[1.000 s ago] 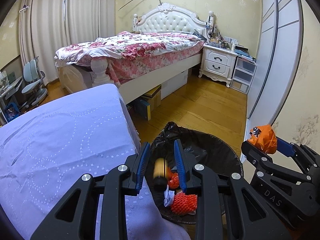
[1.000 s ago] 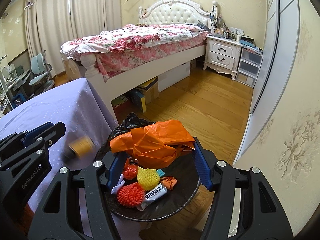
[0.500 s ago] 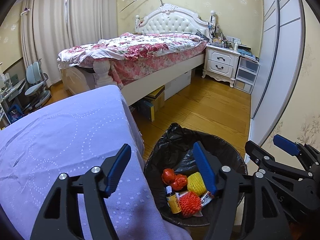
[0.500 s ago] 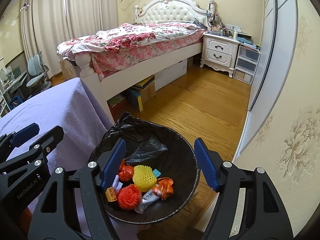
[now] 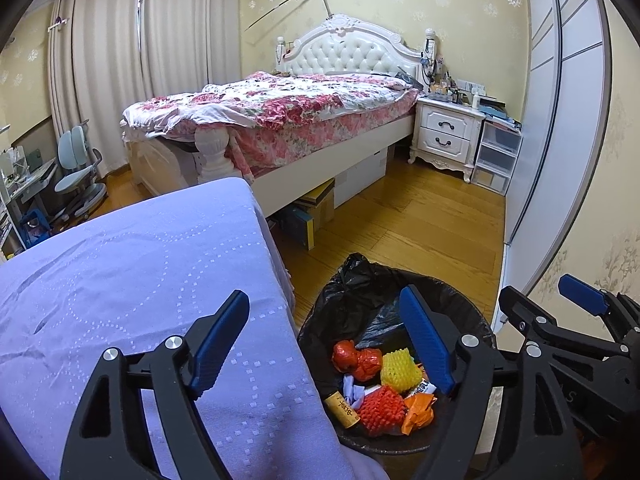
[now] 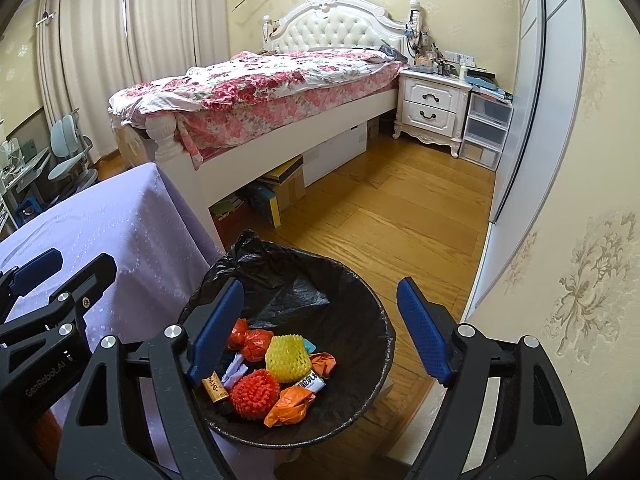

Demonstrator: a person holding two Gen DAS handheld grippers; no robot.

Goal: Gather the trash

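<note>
A black-lined trash bin (image 5: 476,320) (image 6: 360,292) stands on the floor beside the table. In it lie a small yellow bottle (image 5: 342,410) (image 6: 214,390), an orange wrapper (image 5: 418,406) (image 6: 290,404), red and yellow foam nets (image 6: 288,358) and other scraps. My left gripper (image 5: 326,338) is open and empty above the table edge and bin. My right gripper (image 6: 320,326) is open and empty above the bin. Each gripper shows in the other's view, the right one (image 5: 560,304) and the left one (image 6: 60,266).
A table under a lilac cloth (image 5: 120,272) (image 6: 100,224) sits left of the bin. A bed (image 5: 288,120), a white nightstand (image 5: 448,132), plastic drawers (image 5: 496,156) and a sliding wardrobe (image 5: 560,120) ring the wood floor. Boxes lie under the bed (image 6: 280,188).
Both grippers opened. The yellow bottle dropped from the left one and the orange wrapper from the right one; both now lie in the bin.
</note>
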